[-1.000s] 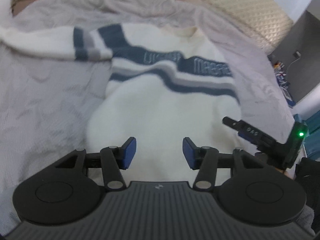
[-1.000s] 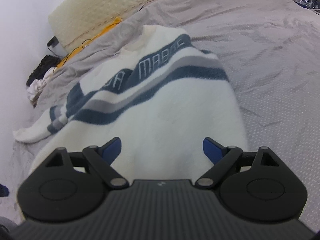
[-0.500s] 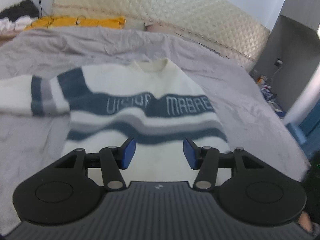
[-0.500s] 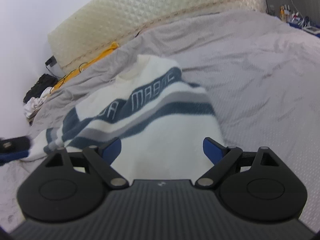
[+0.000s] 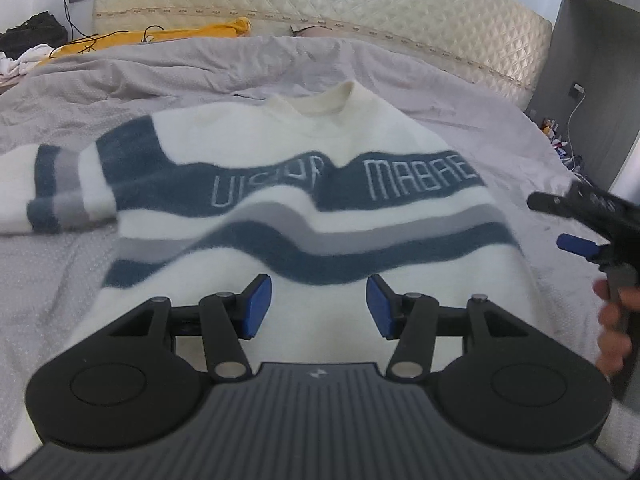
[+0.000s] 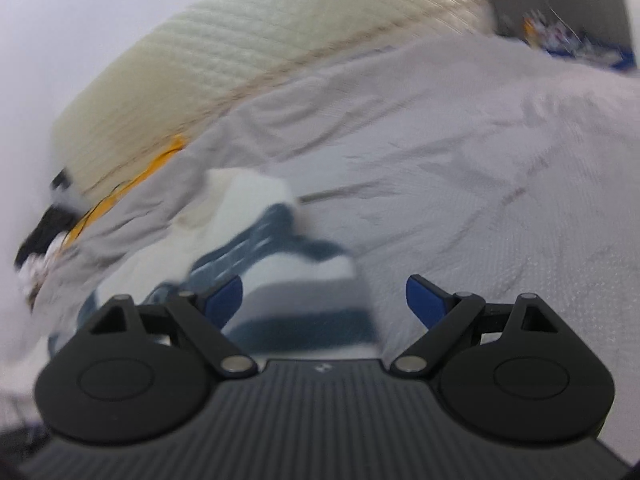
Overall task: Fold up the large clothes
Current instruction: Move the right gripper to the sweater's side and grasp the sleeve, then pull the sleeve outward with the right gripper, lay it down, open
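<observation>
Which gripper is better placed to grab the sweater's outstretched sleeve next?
Left. The left gripper, open, hangs over the sweater, whose sleeve extends to its side. The right gripper, also open, is off the opposite edge.

I see a bed covered by a wrinkled grey sheet (image 5: 460,120) with a fine dotted texture. A white sweater (image 5: 304,216) lies flat on it, front up, collar toward the quilted cream headboard (image 5: 320,4). Blue and grey bands cross its chest with lettering on the upper blue band, and one sleeve stretches out to the left across the sheet. At the head of the bed I make out a yellow cloth (image 5: 160,36) with a dark cable (image 5: 96,36) over it. My right view is badly blurred; the sheet (image 6: 480,160) and sweater (image 6: 256,216) still show.
</observation>
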A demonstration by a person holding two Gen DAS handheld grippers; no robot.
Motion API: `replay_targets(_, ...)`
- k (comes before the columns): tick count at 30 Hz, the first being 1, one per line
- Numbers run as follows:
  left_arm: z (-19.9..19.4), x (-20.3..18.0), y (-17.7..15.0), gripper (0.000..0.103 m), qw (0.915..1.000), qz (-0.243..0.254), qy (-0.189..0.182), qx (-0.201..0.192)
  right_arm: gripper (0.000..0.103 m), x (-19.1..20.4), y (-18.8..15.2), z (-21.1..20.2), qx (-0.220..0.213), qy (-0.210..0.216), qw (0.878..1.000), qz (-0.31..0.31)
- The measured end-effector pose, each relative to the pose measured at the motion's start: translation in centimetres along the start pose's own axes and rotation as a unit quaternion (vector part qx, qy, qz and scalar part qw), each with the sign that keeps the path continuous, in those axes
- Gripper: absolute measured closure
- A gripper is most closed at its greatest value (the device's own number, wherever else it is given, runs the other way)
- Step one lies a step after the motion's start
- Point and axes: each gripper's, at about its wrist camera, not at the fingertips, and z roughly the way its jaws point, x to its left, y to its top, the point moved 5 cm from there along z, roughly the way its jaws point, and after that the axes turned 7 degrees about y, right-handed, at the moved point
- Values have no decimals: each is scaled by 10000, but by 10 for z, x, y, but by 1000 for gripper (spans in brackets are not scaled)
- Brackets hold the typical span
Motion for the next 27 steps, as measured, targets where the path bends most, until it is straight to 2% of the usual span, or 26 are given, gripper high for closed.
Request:
replay_targets(4, 10, 8, 1, 45, 9997, -236, -109, 16, 13, -21, 8, 36, 27, 137, 9983, 565)
replay_targets(9, 23, 14, 5, 45, 9986, -469, -257, -32, 13, -20, 3, 76, 215, 400, 9965, 702)
replay_targets(13, 27, 19, 13, 45, 9979, -548, -255, -228, 28, -17, -10, 94, 418, 624, 9933, 881)
replay_targets(14, 28, 20, 14, 45, 9977, -566, -251, -268, 34, -17, -11, 95, 399, 718, 9917, 992)
replay_targets(15, 29, 22, 16, 45, 9975, -596, -239, -303, 35, -17, -11, 95, 384, 829, 9894, 1132)
replay_targets(16, 30, 24, 18, 45, 9971, -637, -241, -330, 42, -15, -11, 95, 373, 880, 9883, 1188)
replay_targets(17, 30, 25, 19, 45, 9969, -666, -245, -349, 54, -10, -10, 95, 382, 946, 9883, 1132)
replay_targets(20, 30, 34, 24, 45, 9954, -836, -260, -383, 69, 12, -5, 88, 315, 956, 9928, 654)
replay_targets(24, 23, 51, 29, 45, 9925, -1095, -165, -510, 74, 61, 1, 71, 36, 878, 9953, -395)
replay_targets(27, 14, 71, 33, 45, 9884, -1382, 13, -629, 76, 110, -3, 56, -173, 898, 9852, -1449)
